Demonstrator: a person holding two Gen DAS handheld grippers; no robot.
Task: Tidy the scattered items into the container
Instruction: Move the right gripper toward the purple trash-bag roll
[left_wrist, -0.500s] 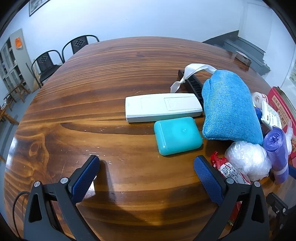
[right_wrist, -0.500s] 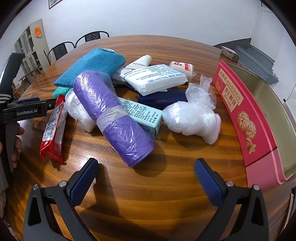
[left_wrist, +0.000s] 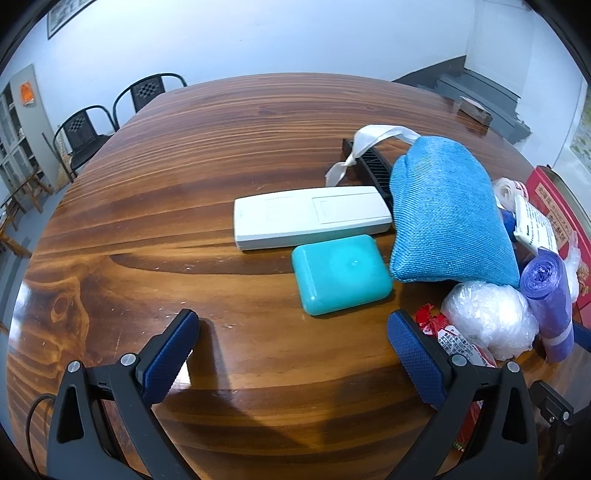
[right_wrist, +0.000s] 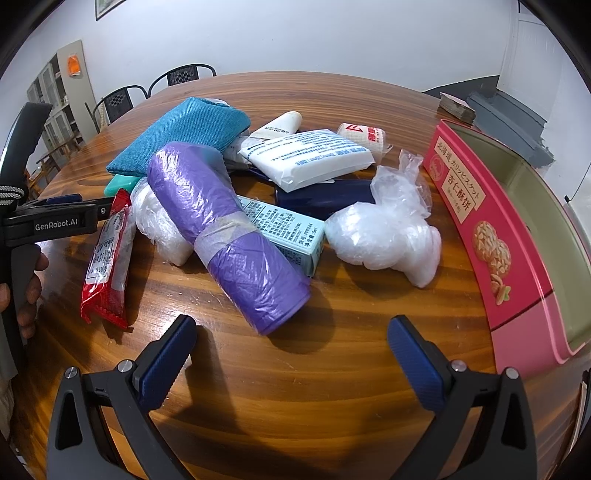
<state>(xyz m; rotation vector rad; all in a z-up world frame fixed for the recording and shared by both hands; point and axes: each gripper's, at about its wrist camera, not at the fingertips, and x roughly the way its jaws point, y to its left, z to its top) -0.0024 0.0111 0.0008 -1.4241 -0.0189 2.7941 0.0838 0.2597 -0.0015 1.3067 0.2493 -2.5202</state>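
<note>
Scattered items lie on a round wooden table (left_wrist: 221, 147). In the left wrist view a white remote (left_wrist: 310, 216), a teal soap case (left_wrist: 341, 275) and a blue cloth pouch (left_wrist: 448, 218) lie ahead of my left gripper (left_wrist: 291, 332), which is open and holds nothing. In the right wrist view a purple roll of bags (right_wrist: 225, 229) lies just beyond my open, empty right gripper (right_wrist: 291, 336). A red snack packet (right_wrist: 109, 254), a light blue carton (right_wrist: 284, 232), a white tissue pack (right_wrist: 310, 157) and clear plastic bags (right_wrist: 388, 236) lie around it. The pink box (right_wrist: 476, 206) stands open at the right.
A black comb (left_wrist: 369, 166) and a white ribbon (left_wrist: 369, 136) lie behind the remote. A bandage roll (right_wrist: 364, 136), a white tube (right_wrist: 280, 125) and a dark blue case (right_wrist: 325, 197) sit in the pile. Chairs (left_wrist: 92, 133) stand beyond the table's far left edge. A hand (right_wrist: 26, 280) grips the left tool.
</note>
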